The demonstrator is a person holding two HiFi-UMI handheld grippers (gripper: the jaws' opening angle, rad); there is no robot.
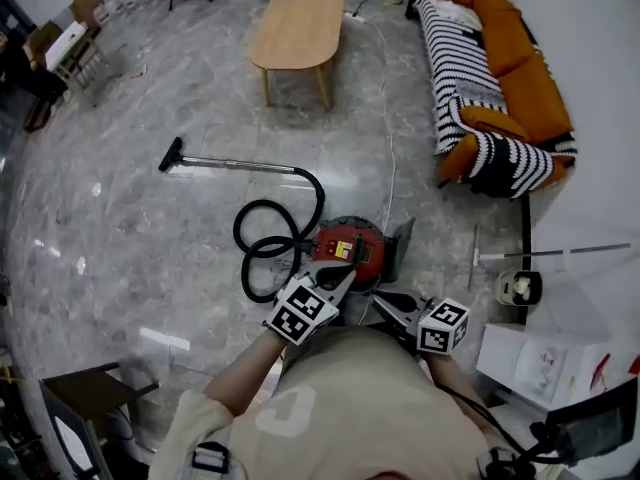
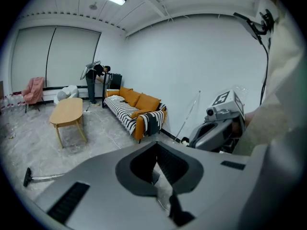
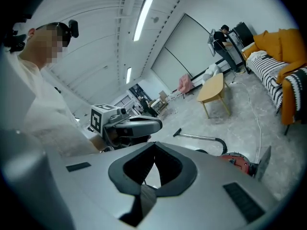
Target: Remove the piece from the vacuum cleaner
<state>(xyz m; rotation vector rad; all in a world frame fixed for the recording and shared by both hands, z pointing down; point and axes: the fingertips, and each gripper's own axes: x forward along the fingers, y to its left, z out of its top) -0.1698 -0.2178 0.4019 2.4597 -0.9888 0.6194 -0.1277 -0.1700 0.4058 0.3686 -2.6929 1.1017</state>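
Note:
In the head view the red vacuum cleaner (image 1: 350, 246) lies on the grey floor just ahead of me, with a grey flap (image 1: 402, 248) standing up at its right side. Its black hose (image 1: 268, 250) coils to the left, and a thin wand (image 1: 240, 164) runs out to a floor nozzle (image 1: 171, 154). My left gripper (image 1: 338, 274) is shut and empty, its tips just above the vacuum's near edge. My right gripper (image 1: 388, 304) is shut and empty too, a little nearer to me and to the right. Each gripper view shows closed jaws (image 2: 156, 152) (image 3: 154, 161) and the other gripper beside them.
A wooden coffee table (image 1: 297, 23) stands beyond the vacuum. An orange sofa with a striped throw (image 1: 500, 68) lines the right wall. A white box (image 1: 545, 358) is at my right, a dark stool (image 1: 85, 398) at my left. A white cable (image 1: 385, 118) crosses the floor.

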